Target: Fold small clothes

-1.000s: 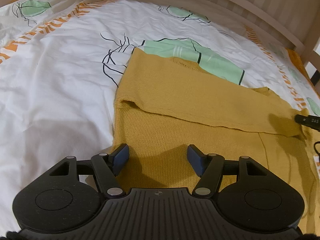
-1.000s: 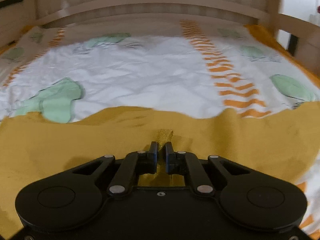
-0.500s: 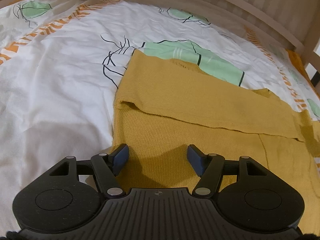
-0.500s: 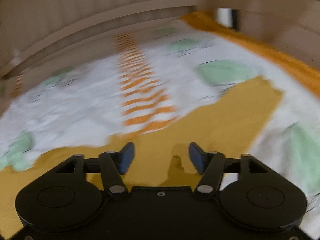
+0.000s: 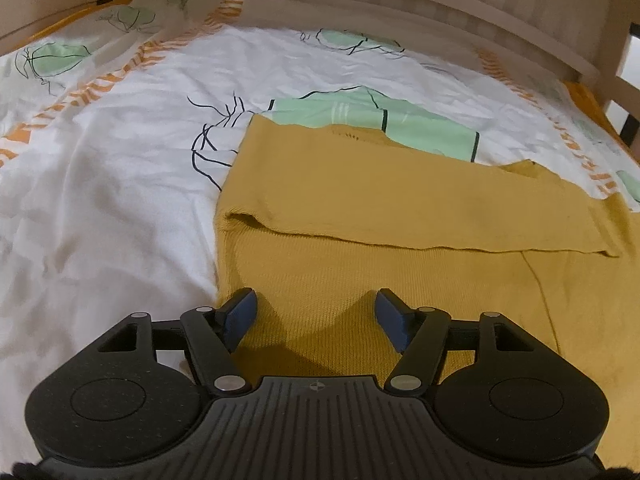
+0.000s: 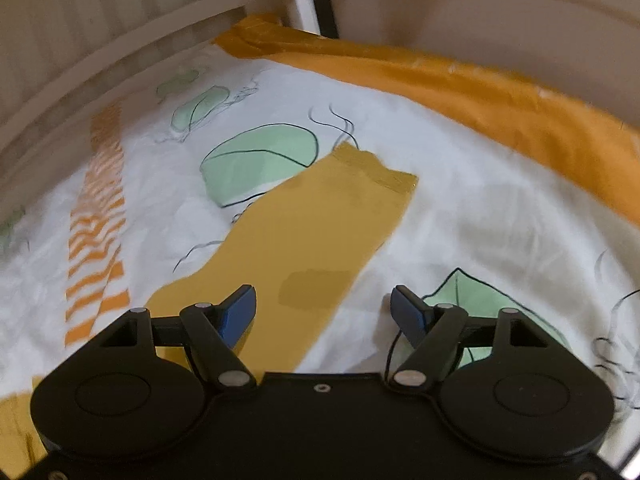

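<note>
A mustard-yellow knit sweater lies flat on the bed, with one sleeve folded across its body. My left gripper is open and empty, hovering low over the sweater's near left part. In the right wrist view the other sleeve stretches out straight over the sheet, its cuff at the far end. My right gripper is open and empty, just above the near part of that sleeve and the sheet beside it.
The bed has a white sheet with green leaf shapes and orange stripes. A wooden bed rail runs along the far side. An orange blanket is bunched along the right edge by the rail.
My right gripper has opened and let go of the sweater fabric, then swung right toward the outstretched sleeve. My left gripper stayed open and tilted up slightly.
</note>
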